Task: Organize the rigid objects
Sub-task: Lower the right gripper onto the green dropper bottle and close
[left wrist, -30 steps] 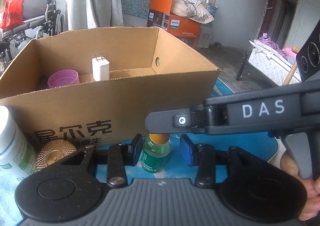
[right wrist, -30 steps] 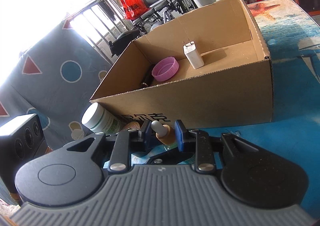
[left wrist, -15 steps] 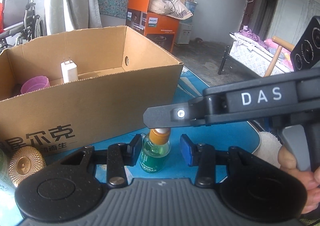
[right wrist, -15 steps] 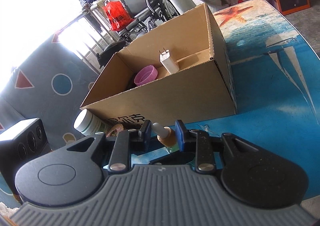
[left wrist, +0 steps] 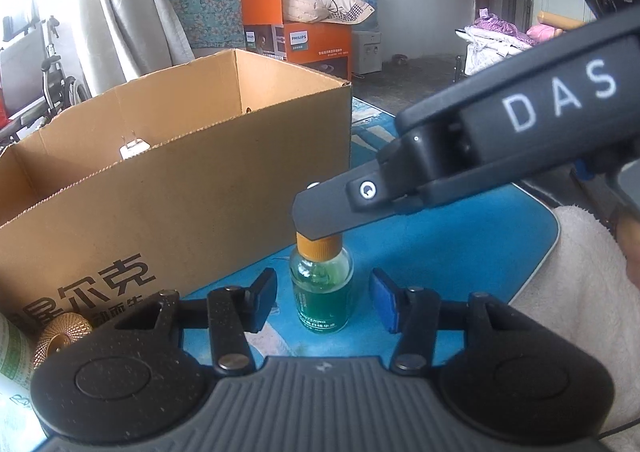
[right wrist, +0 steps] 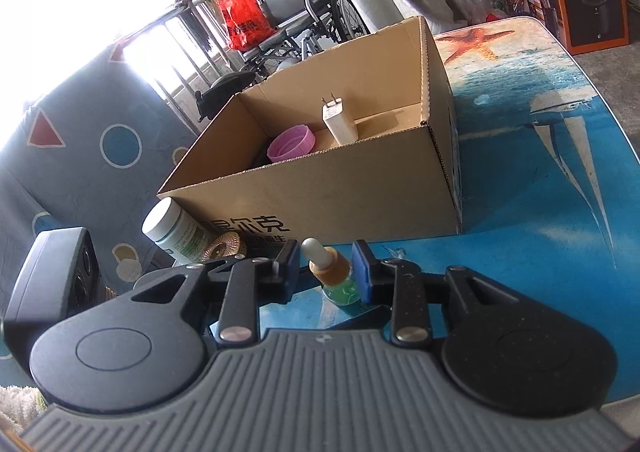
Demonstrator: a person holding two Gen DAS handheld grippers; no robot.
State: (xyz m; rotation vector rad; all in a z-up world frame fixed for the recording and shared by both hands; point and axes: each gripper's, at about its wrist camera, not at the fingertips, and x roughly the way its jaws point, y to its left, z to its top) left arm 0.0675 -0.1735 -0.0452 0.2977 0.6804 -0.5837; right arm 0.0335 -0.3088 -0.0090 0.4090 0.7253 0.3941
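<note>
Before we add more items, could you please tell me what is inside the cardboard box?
Inside the cardboard box stand a white charger plug and a pink lid. The near wall hides the floor behind it.

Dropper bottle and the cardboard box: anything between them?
Nothing: bare blue tabletop separates dropper bottle from cardboard box, clearest in the left wrist view.

Green dropper bottle (left wrist: 321, 288) upright beside open cardboard box (left wrist: 208, 188)
</note>
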